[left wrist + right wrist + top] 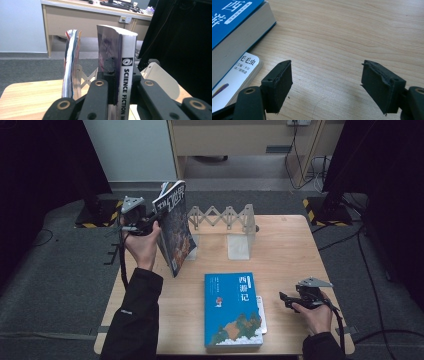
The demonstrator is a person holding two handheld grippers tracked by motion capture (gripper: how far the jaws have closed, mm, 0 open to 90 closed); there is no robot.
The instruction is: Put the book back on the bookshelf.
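My left gripper (150, 223) is shut on a dark-covered book (175, 227) and holds it upright at the left end of the folding book rack (225, 216). Seen from the left gripper view, the gripper (120, 75) pinches the book's white spine (126, 82), which reads "SCIENCE FICTION". A thin colourful magazine (71, 72) stands just to its left in that view. My right gripper (286, 301) hovers open at the table's near right, beside a blue book (232, 307) lying flat. In the right gripper view the jaws (325, 82) stand wide apart over bare wood with nothing between them.
A small white book (239, 72) lies under the blue book (234, 15) and sticks out on its right side. The rack has a white end plate (239, 245) near the table's middle back. The wooden table (285, 250) is bare on its right half.
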